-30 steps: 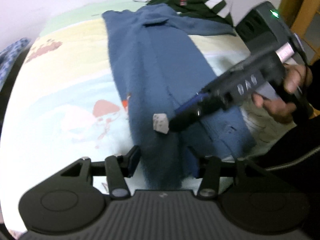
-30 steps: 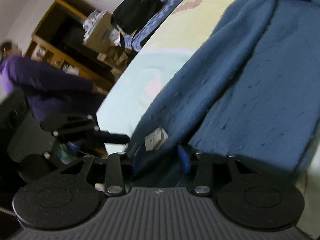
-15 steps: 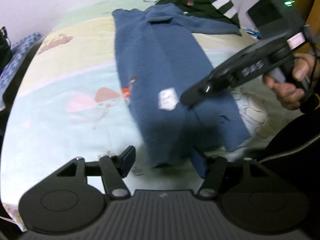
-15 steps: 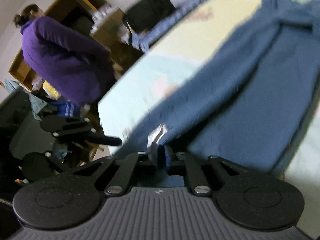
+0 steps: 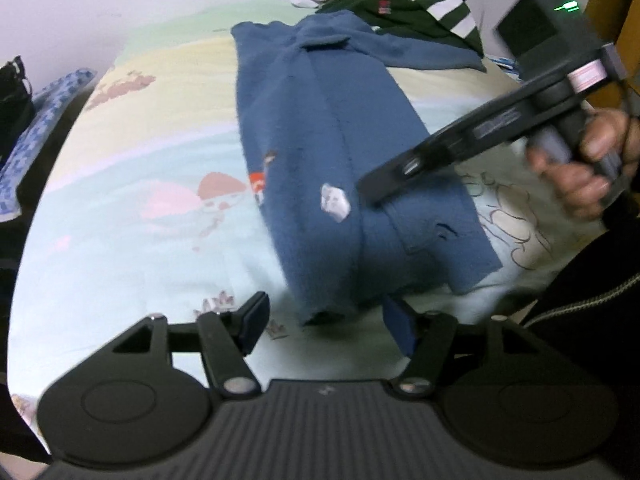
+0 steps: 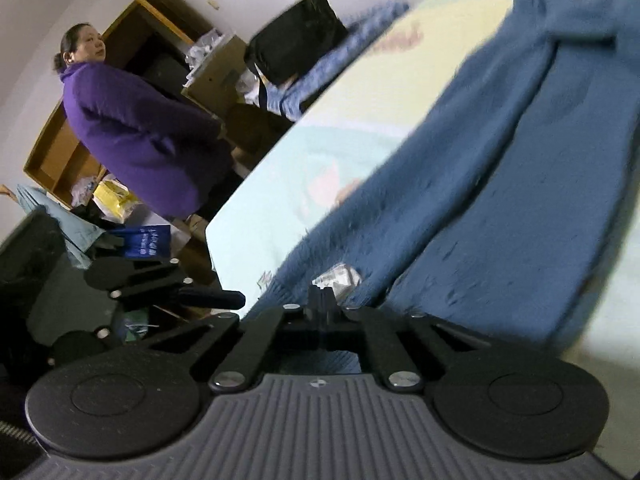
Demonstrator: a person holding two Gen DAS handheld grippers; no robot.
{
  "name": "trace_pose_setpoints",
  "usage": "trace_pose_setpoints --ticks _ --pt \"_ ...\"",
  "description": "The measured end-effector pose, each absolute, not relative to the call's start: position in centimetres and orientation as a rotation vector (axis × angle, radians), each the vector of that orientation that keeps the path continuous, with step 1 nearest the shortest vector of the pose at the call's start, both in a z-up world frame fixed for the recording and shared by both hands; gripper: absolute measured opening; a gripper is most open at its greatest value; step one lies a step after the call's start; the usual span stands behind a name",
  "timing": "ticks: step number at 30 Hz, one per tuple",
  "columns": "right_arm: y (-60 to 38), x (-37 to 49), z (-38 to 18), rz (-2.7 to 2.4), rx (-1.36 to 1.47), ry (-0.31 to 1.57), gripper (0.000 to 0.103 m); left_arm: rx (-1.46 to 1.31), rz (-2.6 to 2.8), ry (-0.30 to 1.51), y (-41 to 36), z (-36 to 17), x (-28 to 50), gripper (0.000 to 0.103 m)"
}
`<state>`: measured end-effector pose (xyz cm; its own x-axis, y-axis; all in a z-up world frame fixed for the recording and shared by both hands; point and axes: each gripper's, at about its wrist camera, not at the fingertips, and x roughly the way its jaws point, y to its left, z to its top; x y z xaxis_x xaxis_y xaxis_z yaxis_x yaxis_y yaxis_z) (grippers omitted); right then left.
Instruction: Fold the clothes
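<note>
A blue knit garment (image 5: 320,128) lies lengthwise on the bed, with a white label (image 5: 334,202) showing near its lower part. My left gripper (image 5: 326,326) is open, just short of the garment's near hem, touching nothing. My right gripper (image 6: 320,300) is shut on a raised fold of the blue garment (image 6: 500,168) next to the label (image 6: 338,276). In the left wrist view the right gripper (image 5: 370,196) reaches in from the right and lifts that fold.
The bed sheet (image 5: 140,208) is pale with cartoon prints. A green striped garment (image 5: 416,4) lies at the far end. A person in purple (image 6: 132,132) stands beside the bed near wooden shelves (image 6: 60,152) and a black bag (image 6: 296,36).
My right gripper closed on the garment's fold by the label and lifted it. My left gripper drew back from the hem and stayed open.
</note>
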<state>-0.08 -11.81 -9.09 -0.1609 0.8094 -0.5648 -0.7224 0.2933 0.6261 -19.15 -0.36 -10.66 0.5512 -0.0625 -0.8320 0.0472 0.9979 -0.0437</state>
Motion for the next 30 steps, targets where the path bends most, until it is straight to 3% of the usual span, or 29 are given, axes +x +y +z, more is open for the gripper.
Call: trace_pose_setpoints --ticks 2,4,6,7,11,13,14,16,22,29,30 --pt "-12.2 0.0 -8.6 1.357 0.076 1.1 0.001 -0.017 -0.064 0.985 -0.4 -10.8 -19.0 0.066" --pt "-11.6 -0.2 -9.4 1.353 0.045 1.138 0.012 -0.004 -0.076 0.989 -0.7 -11.1 -18.7 0.066" --pt "-10.8 -0.3 -10.5 1.344 0.05 1.177 0.041 0.007 -0.091 1.004 -0.9 -11.5 -18.5 0.064" --pt "-10.4 -0.4 -11.1 1.342 0.053 1.195 0.043 0.011 -0.097 1.013 -0.9 -11.6 -18.4 0.064" --pt "-8.9 -0.7 -12.3 1.333 0.086 1.194 0.042 0.003 -0.09 1.021 -0.6 -11.4 -18.6 0.065" --pt "-8.2 -1.0 -12.4 1.333 0.082 1.18 0.032 0.001 -0.074 1.026 -0.3 -11.3 -18.6 0.065" --pt "-8.1 -1.1 -12.2 1.333 0.065 1.176 0.016 0.002 -0.069 1.027 -0.2 -11.3 -18.6 0.065" --pt "-8.6 -0.9 -11.4 1.341 0.045 1.167 0.011 0.005 -0.062 1.027 0.0 -11.2 -18.7 0.066" --pt "-11.8 0.5 -8.4 1.338 0.05 1.126 0.01 -0.034 -0.081 0.99 0.2 -10.6 -18.7 0.068" --pt "-10.9 -1.0 -10.5 1.259 -0.138 1.13 0.012 -0.016 -0.151 0.957 -1.2 -10.4 -17.2 0.066" --pt "-10.9 -1.3 -10.5 1.261 -0.162 1.115 0.016 -0.002 -0.159 0.958 -1.4 -10.4 -17.0 0.065"
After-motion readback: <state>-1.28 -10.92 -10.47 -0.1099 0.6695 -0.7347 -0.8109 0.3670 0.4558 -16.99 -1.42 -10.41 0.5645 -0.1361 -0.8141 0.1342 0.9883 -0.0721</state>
